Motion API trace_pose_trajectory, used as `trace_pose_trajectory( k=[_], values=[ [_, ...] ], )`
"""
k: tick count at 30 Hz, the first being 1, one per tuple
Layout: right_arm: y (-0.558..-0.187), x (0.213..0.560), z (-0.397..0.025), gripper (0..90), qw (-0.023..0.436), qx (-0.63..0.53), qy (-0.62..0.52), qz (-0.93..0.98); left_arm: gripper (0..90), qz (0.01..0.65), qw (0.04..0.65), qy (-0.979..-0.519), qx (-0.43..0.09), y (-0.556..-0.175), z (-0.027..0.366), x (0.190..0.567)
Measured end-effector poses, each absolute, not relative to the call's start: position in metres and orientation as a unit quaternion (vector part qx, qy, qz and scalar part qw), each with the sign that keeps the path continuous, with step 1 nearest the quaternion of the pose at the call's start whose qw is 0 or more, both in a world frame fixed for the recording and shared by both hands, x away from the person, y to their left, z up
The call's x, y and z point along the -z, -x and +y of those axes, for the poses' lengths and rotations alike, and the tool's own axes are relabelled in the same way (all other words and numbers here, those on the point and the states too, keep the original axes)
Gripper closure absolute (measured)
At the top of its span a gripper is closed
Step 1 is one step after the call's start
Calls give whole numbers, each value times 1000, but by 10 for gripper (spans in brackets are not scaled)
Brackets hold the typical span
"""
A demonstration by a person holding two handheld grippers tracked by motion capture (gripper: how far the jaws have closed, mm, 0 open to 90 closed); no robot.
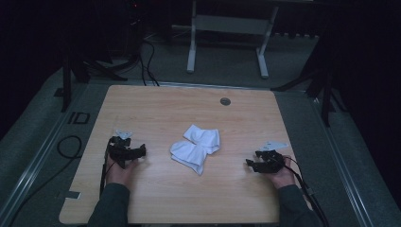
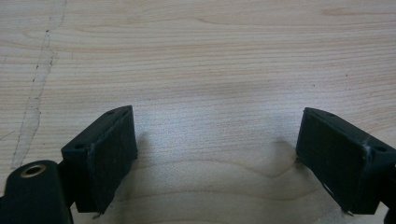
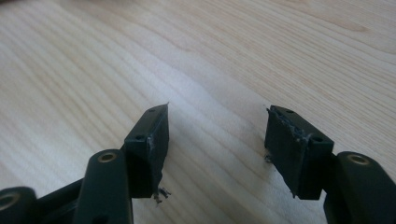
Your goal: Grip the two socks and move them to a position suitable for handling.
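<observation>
A crumpled white cloth (image 1: pixel 196 148) lies in the middle of the wooden table (image 1: pixel 156 109). My left gripper (image 1: pixel 135 152) rests on the table to the cloth's left, held by a hand. Its jaws stand wide apart over bare wood in the left gripper view (image 2: pixel 217 154). My right gripper (image 1: pixel 251 163) rests to the cloth's right, also hand-held. In the right gripper view (image 3: pixel 217 140) its jaws are open with nothing between them. Neither gripper touches the cloth.
A round grey grommet (image 1: pixel 225 101) sits near the table's far edge. Beyond the table stand a white desk frame (image 1: pixel 227 28) and dark tripod legs (image 1: pixel 326 90). Black cables (image 1: pixel 71 146) trail on the floor at left.
</observation>
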State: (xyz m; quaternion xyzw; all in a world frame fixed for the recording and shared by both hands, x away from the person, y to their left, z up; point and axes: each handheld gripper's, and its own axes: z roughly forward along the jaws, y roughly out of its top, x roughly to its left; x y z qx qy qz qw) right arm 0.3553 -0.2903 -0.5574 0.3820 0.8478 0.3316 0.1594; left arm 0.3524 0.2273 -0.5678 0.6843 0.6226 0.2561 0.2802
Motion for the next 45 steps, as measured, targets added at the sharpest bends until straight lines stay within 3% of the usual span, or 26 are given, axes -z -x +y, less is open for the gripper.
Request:
trace_pose_trajectory(
  k=[7, 14, 21, 45],
  values=[
    [-349, 548, -288, 416, 166, -311, -361, 863, 124, 623, 281, -684, -256, -352, 227, 568],
    [-329, 516, -270, 432, 183, -291, -307, 887, 124, 622, 280, -684, -256, -352, 227, 568],
    [-318, 497, -252, 433, 166, -291, -271, 902, 124, 623, 280, -684, -256, -352, 227, 568],
    [-321, 479, -173, 467, 149, -297, -183, 925, 124, 622, 280, -685, -256, -352, 227, 568]
  ],
)
